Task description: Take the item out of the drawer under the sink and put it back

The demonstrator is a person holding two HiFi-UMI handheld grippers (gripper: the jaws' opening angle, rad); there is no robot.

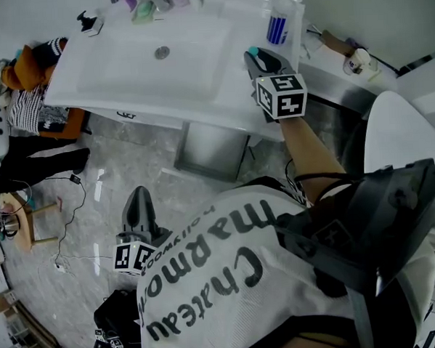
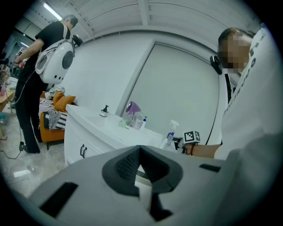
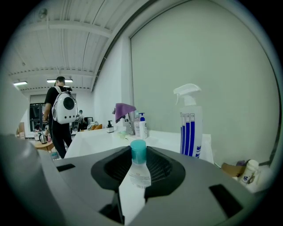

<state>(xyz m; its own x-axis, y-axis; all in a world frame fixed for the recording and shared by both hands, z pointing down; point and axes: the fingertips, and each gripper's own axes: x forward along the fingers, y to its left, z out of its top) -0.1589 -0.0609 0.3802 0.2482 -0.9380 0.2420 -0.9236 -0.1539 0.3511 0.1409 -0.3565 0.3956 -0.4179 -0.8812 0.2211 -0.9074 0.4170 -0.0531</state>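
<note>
A small clear bottle with a teal cap (image 3: pixel 138 154) stands upright between my right gripper's jaws. My right gripper (image 3: pixel 138 172) is shut on it. In the head view that right gripper (image 1: pixel 257 60) hangs over the right end of the white sink counter (image 1: pixel 198 76), with the teal cap (image 1: pixel 252 51) showing at its tip. Low over the marble floor, in front of the cabinet, my left gripper (image 1: pixel 139 199) has its jaws together on nothing. Its own view looks past the left gripper (image 2: pixel 140 151) at the white cabinet front and its dark handle (image 2: pixel 82 151).
A blue-striped spray bottle (image 3: pixel 191 121) stands on the counter just right of the held bottle. Pump bottles and a purple cloth (image 3: pixel 126 110) cluster by the faucet. A person with a white backpack (image 2: pixel 53 57) stands at the left by an orange seat (image 1: pixel 30 67). Cables (image 1: pixel 74 213) cross the floor.
</note>
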